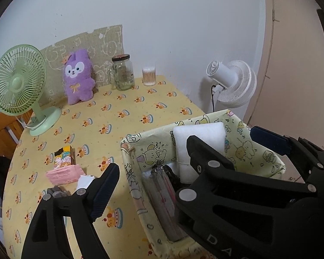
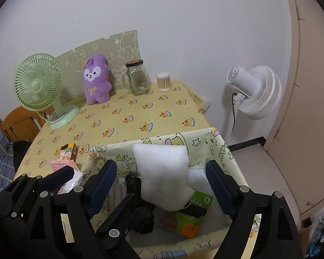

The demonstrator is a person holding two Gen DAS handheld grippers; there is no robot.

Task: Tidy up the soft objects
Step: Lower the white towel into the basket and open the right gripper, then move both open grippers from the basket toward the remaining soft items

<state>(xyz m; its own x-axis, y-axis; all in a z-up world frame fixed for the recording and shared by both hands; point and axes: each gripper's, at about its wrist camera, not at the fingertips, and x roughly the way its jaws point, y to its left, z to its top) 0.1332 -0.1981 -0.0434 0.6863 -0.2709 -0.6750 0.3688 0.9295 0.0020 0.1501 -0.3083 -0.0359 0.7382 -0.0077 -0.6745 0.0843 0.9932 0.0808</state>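
Right wrist view: we keep right tongs (image 2: 159, 185) wide around white pad (image 2: 162, 172), it leans in basket (image 2: 224, 151); left tongs (image 1: 153, 166) wide, empty, straddling basket wall.

Green fan (image 2: 38, 84), glass jar (image 2: 138, 78), cotton swabs (image 2: 163, 82), white fan (image 2: 256, 91).

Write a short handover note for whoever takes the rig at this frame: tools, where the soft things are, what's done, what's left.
Left tool: open, empty, straddling the near-left wall of the storage bin.
Right tool: open over the bin; the white pad stands between its fingers, with no pad contact visible.
In the bin: the white pad, leaning upright, on top of packaged items.
Left: purple plush sits at the back of the table against the wall; pink packet lies left of the bin.
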